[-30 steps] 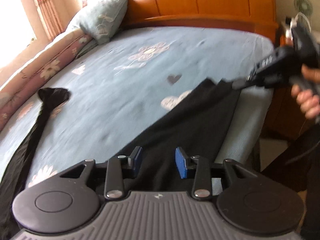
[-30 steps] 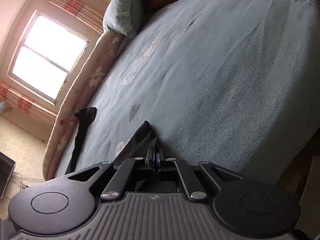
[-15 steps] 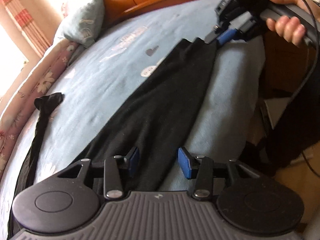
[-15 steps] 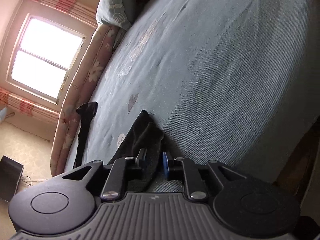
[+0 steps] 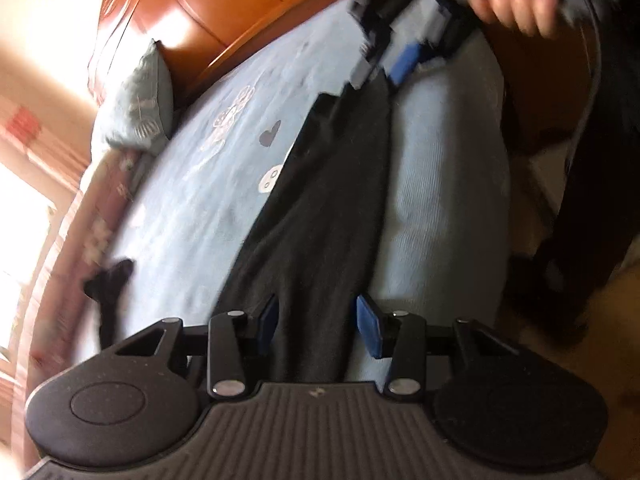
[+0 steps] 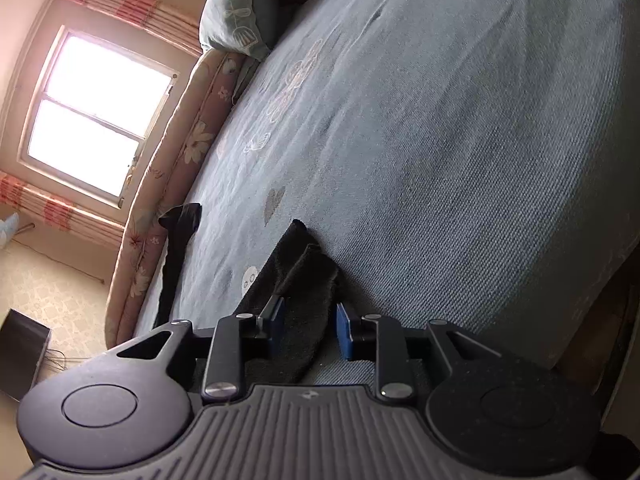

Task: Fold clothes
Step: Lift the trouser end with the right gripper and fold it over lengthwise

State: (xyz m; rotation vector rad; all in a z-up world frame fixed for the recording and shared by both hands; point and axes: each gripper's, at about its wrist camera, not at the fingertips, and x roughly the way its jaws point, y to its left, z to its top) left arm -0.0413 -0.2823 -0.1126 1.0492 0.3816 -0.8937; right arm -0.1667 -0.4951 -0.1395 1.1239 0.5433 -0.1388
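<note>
A long black garment (image 5: 320, 208) lies stretched along the blue bedsheet (image 5: 208, 216) near the bed's edge. My left gripper (image 5: 318, 322) is open, its blue pads standing either side of the cloth's near part without pinching it. At the far end my right gripper (image 5: 384, 60) hovers over the garment's tip, held by a hand (image 5: 516, 4). In the right wrist view the right gripper (image 6: 310, 326) is open, with the garment's end (image 6: 308, 280) lying loose between the pads. A second black strip (image 6: 180, 240) lies farther left on the bed.
A blue pillow (image 6: 240, 8) leans against the wooden headboard (image 5: 224, 12). A floral rolled quilt (image 6: 180, 152) runs along the bed's window side. Floor and a dark-clothed person (image 5: 592, 200) are beyond the bed's right edge.
My right gripper went from shut on the garment's end to open, and the end now lies on the sheet. The left wrist view has swung and tilted; its gripper stayed open.
</note>
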